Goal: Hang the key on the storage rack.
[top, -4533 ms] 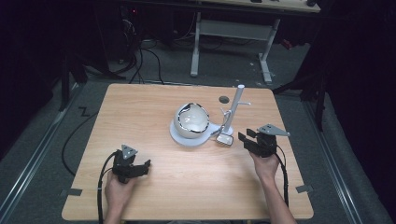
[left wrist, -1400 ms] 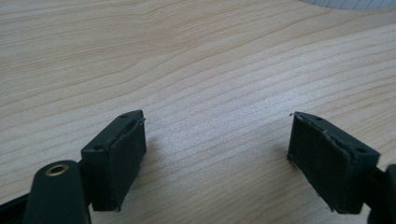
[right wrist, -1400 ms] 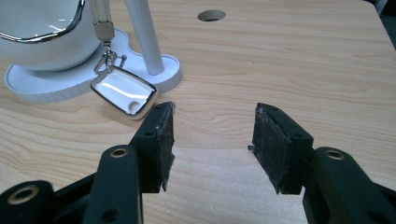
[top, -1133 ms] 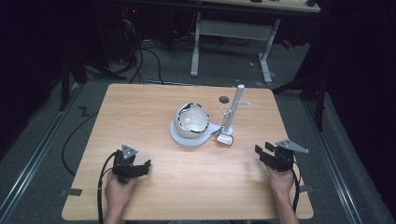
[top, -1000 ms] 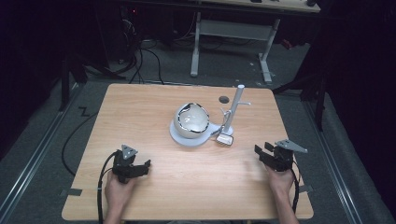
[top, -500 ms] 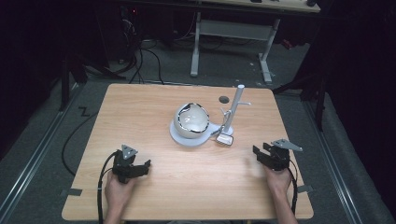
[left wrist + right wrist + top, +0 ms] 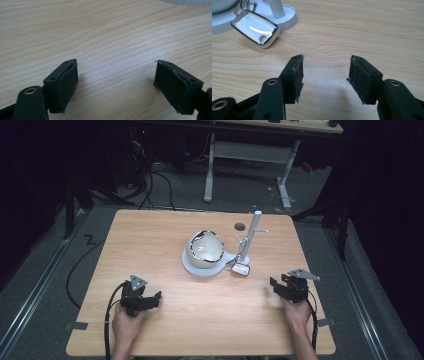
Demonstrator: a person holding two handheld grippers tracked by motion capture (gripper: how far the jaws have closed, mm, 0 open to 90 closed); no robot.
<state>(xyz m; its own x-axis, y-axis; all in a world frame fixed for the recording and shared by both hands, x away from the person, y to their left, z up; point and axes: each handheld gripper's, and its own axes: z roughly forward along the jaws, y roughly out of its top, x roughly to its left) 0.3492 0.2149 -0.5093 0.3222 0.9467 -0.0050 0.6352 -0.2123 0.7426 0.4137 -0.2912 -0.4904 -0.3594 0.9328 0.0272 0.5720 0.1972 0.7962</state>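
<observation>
We see a light wooden surface with a plain grain running across it. Near its middle lies a round white base that carries a pale, shiny dome; a white upright post rises from the base's right side. Just in front of the post, a small chrome-rimmed white tag lies flat on the wood, touching the base's edge. Farther back we see a small dark round spot on the surface.
</observation>
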